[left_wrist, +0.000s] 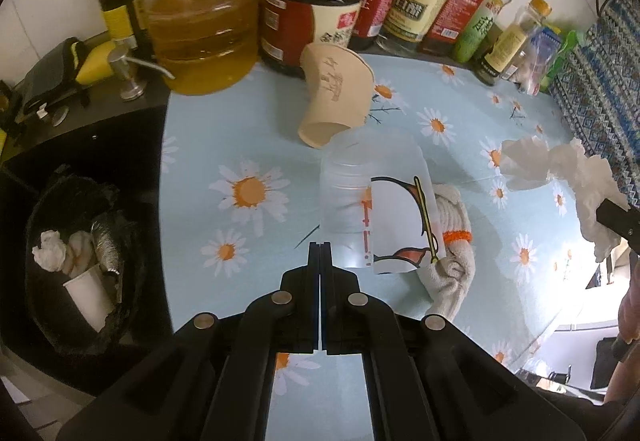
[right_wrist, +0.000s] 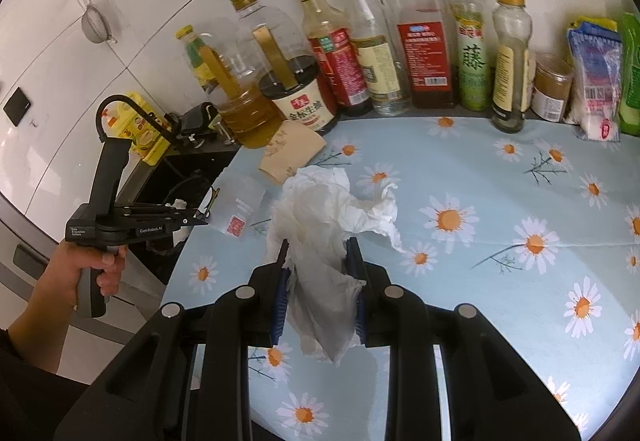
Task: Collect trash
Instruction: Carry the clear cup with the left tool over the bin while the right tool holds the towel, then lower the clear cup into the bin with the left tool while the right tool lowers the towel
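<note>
Right now the crumpled tissue [right_wrist: 320, 225] is clamped between the blue pads of the right tongs [right_wrist: 318, 273], held up off the flowered surface [right_wrist: 500, 201] with a loose tail hanging below the fingers. The left wrist view shows the same wad at its right edge, well apart from the trash bin [left_wrist: 80, 253], which stands lower than the surface, off its left edge, and already holds tissue, a white cup and some foil.

The left tongs [left_wrist: 321, 253] are pressed together with nothing between them, pointing at a clear plastic cup [left_wrist: 360, 201] lying on its side. Just beyond it lies a tan paper cup [left_wrist: 336, 97], tipped against the sauce jar [left_wrist: 308, 21], and a knitted glove [left_wrist: 452, 253] sits beside the clear cup.

The step in hand appears to be carrying the tissue to the bin. To do it well, I would keep the grip firm, since tissue is soft and only part of it is pinched. Lift enough that the tail clears both cups, cross leftward in front of the bottles [right_wrist: 400, 41] rather than near them, and pass over or behind the left tongs. Release only once the wad hangs squarely above the bin's mouth, low, so it drops inside.
</note>
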